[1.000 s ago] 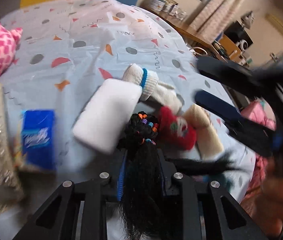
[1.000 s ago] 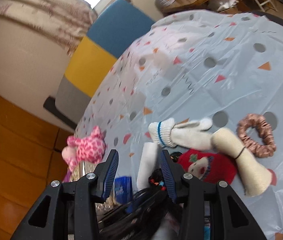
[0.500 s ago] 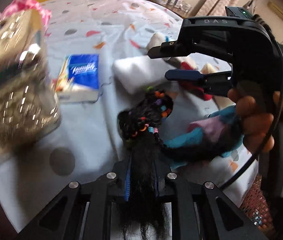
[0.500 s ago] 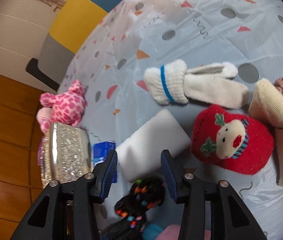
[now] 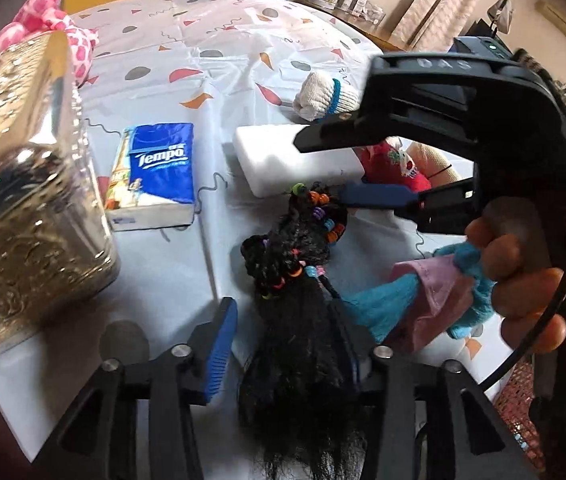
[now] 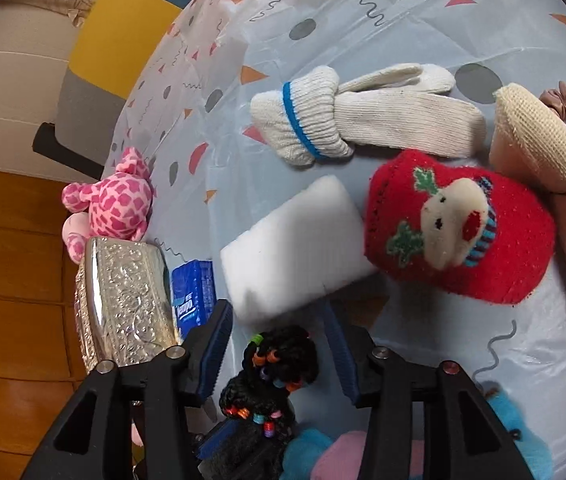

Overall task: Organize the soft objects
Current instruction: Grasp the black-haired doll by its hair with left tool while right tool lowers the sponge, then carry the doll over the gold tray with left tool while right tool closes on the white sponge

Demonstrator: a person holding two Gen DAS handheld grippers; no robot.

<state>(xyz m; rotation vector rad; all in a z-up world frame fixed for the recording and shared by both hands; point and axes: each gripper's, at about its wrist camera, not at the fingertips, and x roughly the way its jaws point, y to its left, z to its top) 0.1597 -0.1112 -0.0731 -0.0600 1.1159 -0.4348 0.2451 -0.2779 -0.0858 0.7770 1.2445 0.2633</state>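
The black doll hair (image 5: 303, 308), threaded with coloured beads, lies on the surface (image 5: 163, 272) between the wide-open left tongs (image 5: 289, 344), which grip nothing. The right tongs (image 6: 279, 344) are spread wide and hold nothing, poised over the beaded head and touching the white sponge (image 6: 295, 248). Beside the sponge lie a red sock (image 6: 459, 228), a white glove (image 6: 363, 116) and a tissue pack (image 5: 155, 172). A silver box (image 5: 23, 192) stands at the left with a pink plush toy (image 6: 111, 204) behind it.
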